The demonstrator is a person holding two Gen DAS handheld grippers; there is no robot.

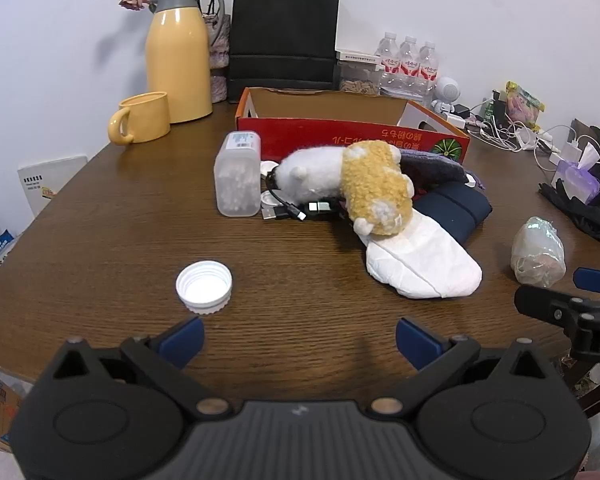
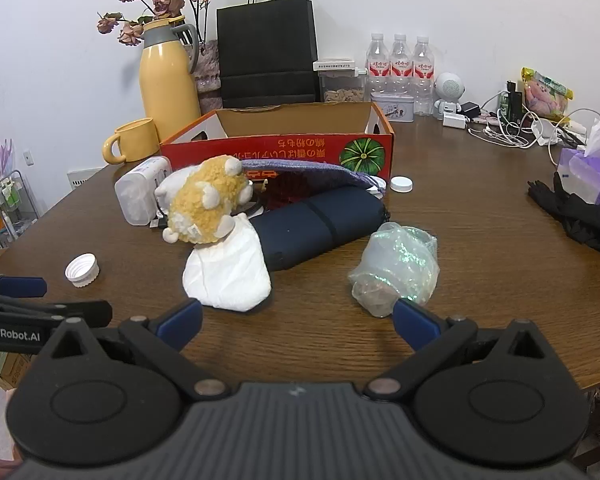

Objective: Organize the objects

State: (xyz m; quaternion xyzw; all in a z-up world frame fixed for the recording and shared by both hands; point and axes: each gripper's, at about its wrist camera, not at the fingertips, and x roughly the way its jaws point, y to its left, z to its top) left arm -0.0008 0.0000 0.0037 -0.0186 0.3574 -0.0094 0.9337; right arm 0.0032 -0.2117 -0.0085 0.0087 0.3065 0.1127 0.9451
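Observation:
A red cardboard box (image 1: 352, 138) (image 2: 276, 148) stands open on the brown table. In front of it lie a yellow-and-white plush toy (image 1: 352, 184) (image 2: 206, 204), a clear tub of cotton swabs (image 1: 238, 174) (image 2: 140, 194), a black cable (image 1: 288, 210), a white folded cloth (image 1: 424, 262) (image 2: 230, 272), a navy pouch (image 1: 456, 210) (image 2: 320, 228) and a crumpled clear bag (image 1: 538, 252) (image 2: 396, 268). A white bottle cap (image 1: 204, 286) (image 2: 82, 270) lies just ahead of my left gripper (image 1: 300, 340), which is open and empty. My right gripper (image 2: 298, 320) is open and empty, its right finger beside the clear bag.
A yellow thermos (image 1: 178, 52), yellow mug (image 1: 142, 118), black paper bag (image 1: 284, 36) and water bottles (image 1: 410, 64) stand at the back. Cables and chargers (image 2: 508, 128), a tissue pack (image 2: 590, 168) and a black cloth (image 2: 580, 216) lie at the right. Another white cap (image 2: 401, 184) lies by the box.

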